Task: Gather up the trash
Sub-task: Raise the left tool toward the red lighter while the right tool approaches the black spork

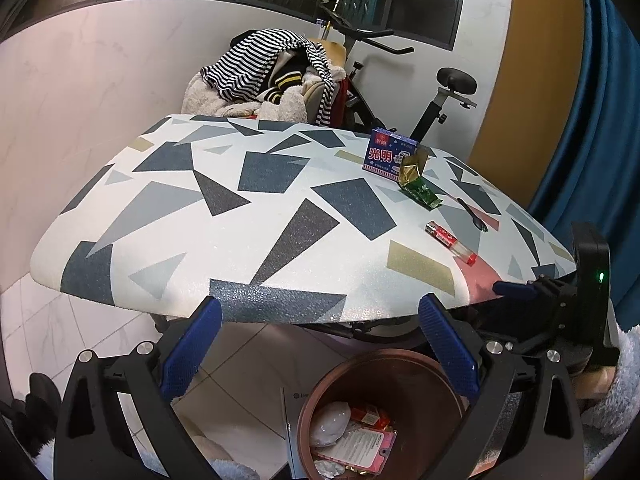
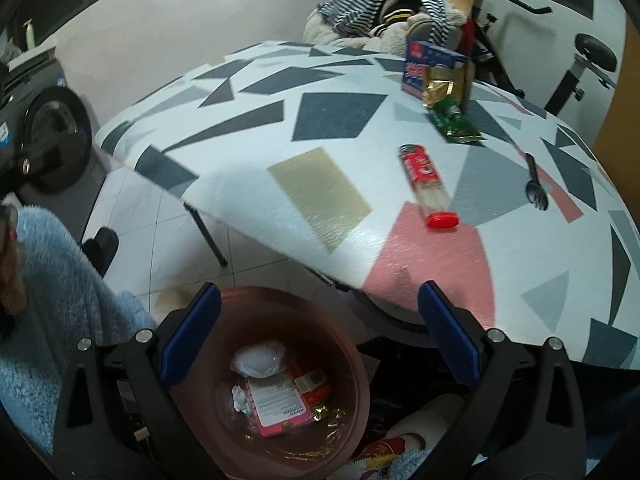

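Currently, status by item:
Right gripper (image 2: 318,334): jaws wide, nothing between them, above the bin (image 2: 352,360)
Left gripper (image 1: 320,346): jaws wide, empty, at the desk (image 1: 160,240) edge
Bin contents: pink packet (image 2: 276,406), white wad (image 2: 258,360)
On desk: red-capped tube (image 2: 426,184), green wrapper (image 2: 454,120), blue carton (image 2: 424,66), black fork (image 2: 534,182)

The left gripper (image 1: 320,344) points forward and downward, its jaws spread wide with nothing between the blue pads. The right gripper (image 2: 320,332) tilts more steeply down (its jaws equally wide, nothing gripped). A fluffy pale-blue sleeve (image 2: 60,280) covers the left arm, seen in the right wrist view.
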